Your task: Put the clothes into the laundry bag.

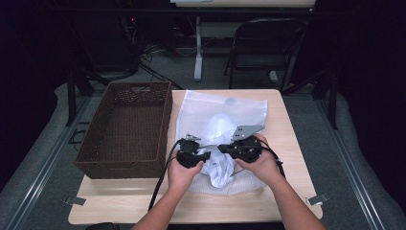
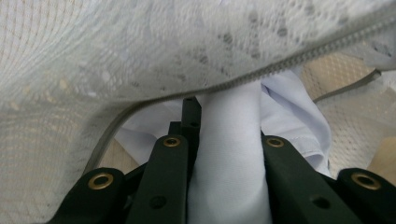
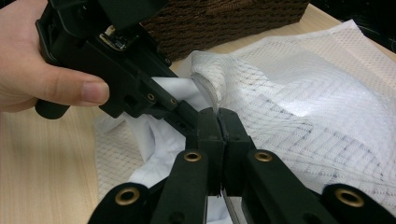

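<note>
The white mesh laundry bag (image 1: 221,115) lay flat on the wooden table (image 1: 287,143), just beside the brown woven basket (image 1: 125,129) that stood at the table's left side. A bunched white cloth (image 1: 221,167) sat at the bag's near, open end, partly inside the mesh. The left gripper (image 1: 205,154), held in the person's left hand (image 1: 179,175), had its jaws drawn in on a fold of the white cloth (image 2: 231,158); in the left gripper view the fabric filled the gap between the two black jaws, under the bag's zippered edge (image 2: 280,65). The right gripper (image 1: 222,148), held in the right hand (image 1: 262,165), had its jaws pressed together; in the right gripper view they (image 3: 218,123) pinched the rim of the mesh bag (image 3: 208,88) at its opening, holding that edge raised off the table. The two grippers pointed toward each other, their tips close together above the cloth.
</note>
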`<state>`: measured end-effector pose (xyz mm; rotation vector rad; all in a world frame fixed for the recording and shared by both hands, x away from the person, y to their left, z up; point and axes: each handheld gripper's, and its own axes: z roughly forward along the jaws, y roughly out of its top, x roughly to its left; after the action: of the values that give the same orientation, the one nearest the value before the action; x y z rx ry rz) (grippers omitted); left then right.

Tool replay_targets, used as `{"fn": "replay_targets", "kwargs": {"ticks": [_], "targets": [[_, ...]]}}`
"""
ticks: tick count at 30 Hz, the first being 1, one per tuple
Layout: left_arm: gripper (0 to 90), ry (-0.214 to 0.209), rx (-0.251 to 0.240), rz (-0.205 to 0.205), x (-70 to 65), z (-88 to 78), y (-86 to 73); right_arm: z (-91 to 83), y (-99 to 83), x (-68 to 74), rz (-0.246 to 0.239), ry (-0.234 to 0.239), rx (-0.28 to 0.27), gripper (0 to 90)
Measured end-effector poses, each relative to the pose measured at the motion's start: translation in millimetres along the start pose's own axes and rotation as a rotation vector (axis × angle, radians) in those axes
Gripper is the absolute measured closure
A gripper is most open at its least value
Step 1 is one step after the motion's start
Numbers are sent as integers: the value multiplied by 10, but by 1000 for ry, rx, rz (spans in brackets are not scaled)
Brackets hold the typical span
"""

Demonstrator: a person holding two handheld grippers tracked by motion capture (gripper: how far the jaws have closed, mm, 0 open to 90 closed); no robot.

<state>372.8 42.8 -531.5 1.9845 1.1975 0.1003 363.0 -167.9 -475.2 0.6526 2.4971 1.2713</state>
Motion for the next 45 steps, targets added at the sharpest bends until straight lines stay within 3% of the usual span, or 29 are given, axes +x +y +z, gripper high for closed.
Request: {"fn": "replay_targets", "kwargs": {"ticks": [21,29,41,45], "targets": [[798,45,-50,-55,7,126,135,-9,12,18,-1,9,-4,893],[798,36,-72,-91,48,125,177,-22,26,30,-4,10,-12,893],[798,77,-101,-95,50,233,274,-25,19,17,-3,8,-15,893],[798,85,-121,-114,71,271,284,-24,16,13,-2,10,-14,893]]}}
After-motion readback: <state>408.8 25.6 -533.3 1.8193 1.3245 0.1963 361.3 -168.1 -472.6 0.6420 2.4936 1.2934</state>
